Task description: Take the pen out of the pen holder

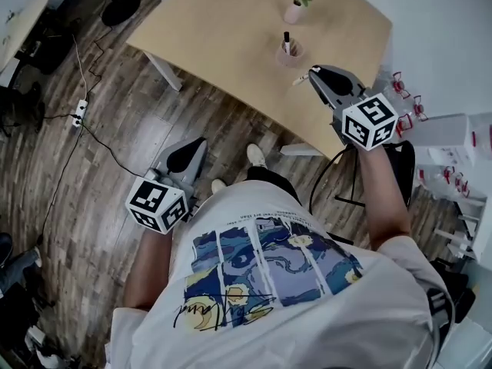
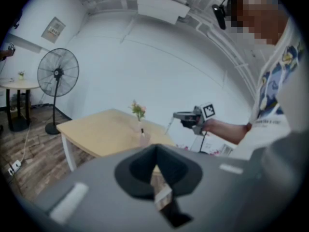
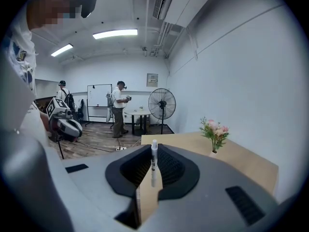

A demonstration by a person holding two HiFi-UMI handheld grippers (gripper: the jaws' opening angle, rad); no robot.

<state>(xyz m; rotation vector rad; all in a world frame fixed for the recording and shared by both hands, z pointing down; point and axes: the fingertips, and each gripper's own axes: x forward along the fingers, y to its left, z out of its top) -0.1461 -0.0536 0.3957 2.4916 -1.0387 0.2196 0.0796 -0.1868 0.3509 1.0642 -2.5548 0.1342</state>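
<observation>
One white pen (image 3: 154,168) sits clamped in the right gripper (image 3: 153,152), seemingly clear of the pink pen holder (image 1: 290,54); next comes setting it down, while the left gripper (image 2: 155,152) hangs closed and empty

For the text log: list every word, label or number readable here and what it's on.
No text can be read.
Printed line on shirt: too blurred.
Scrawl on shirt: illegible.
Marker cubes: square patterns only, no letters.
Wall frame: too small.

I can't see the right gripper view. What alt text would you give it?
The right gripper grips a white pen between its dark jaws. Beyond it is a light wooden table with a vase of pink flowers, and a floor fan stands behind.
</observation>
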